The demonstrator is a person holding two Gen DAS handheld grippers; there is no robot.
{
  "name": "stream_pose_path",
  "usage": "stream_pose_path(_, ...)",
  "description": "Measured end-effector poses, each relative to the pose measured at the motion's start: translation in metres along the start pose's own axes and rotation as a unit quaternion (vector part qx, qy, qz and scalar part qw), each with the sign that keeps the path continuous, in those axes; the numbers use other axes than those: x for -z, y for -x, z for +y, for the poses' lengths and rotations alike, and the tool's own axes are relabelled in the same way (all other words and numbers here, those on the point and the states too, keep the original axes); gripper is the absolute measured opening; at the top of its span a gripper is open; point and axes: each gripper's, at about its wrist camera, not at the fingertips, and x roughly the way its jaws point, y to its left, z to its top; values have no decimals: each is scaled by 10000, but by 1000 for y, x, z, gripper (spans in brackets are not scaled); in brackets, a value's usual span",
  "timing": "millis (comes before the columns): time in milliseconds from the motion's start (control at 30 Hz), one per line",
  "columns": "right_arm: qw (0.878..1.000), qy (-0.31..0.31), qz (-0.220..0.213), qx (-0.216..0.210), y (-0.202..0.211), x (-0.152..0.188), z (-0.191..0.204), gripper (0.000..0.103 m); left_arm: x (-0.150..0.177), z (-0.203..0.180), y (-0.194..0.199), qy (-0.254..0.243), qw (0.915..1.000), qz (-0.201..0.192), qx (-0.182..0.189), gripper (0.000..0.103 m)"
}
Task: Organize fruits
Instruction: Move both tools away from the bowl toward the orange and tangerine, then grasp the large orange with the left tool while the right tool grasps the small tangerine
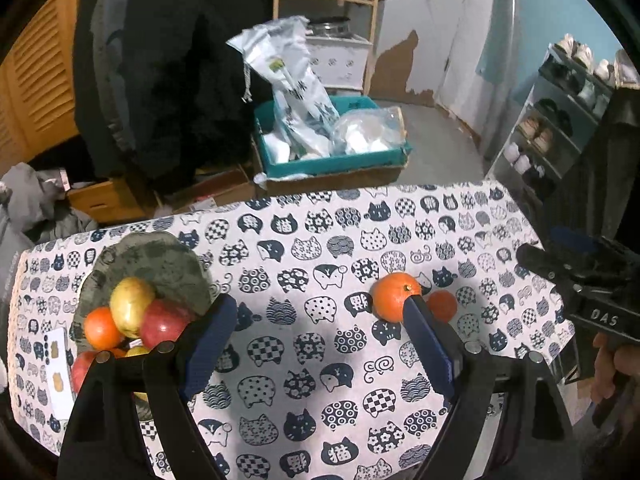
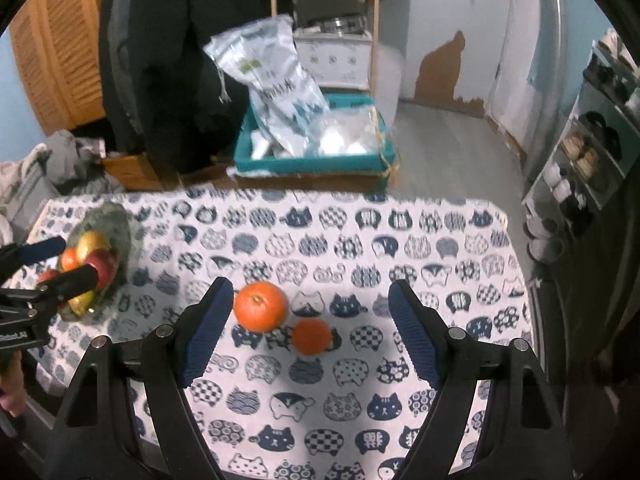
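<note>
A table covered by a cat-print tablecloth [image 2: 360, 248] is seen from above. Two oranges lie loose on it: a large orange [image 2: 261, 306] and, just beside it, a small orange [image 2: 311, 336]. A green dish [image 1: 160, 264] at the table's left end is already heaped with apples and oranges. The right gripper [image 2: 310, 332] is held over the loose pair, jaws wide apart and empty. The left gripper [image 1: 320, 344] is likewise open, holding nothing. One orange is probably best straddled squarely at its widest part, so that its neighbour is not nudged away.
</note>
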Motion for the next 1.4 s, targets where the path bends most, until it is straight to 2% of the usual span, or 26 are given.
stream_pose_path(300,9974,-193,681,-132,-61,24,-14,81,4,-14,-47,-142,9991,394,-40,86)
stream_pose_path(567,9923,-340,1192,-69,-108,43,-21,80,12,-16,-85,-129,9976,667,-112,86)
stream_pose_path(933,9856,-244,1656,-222,-150,58,-11,80,22,-19,-117,-211,9953,933,-171,86)
stream_pose_path(1167,9839,-259,1746,-278,-165,65,-12,60,20,-22,-126,-169,9950,981,-50,86)
stream_pose_path(1267,9837,-256,1729,-413,-164,64,-10,44,19,-28,-129,-191,9948,999,8,86)
stream_pose_path(1400,9859,-260,1630,-278,-159,61,-14,44,17,-37,-133,-237,9946,1007,89,86)
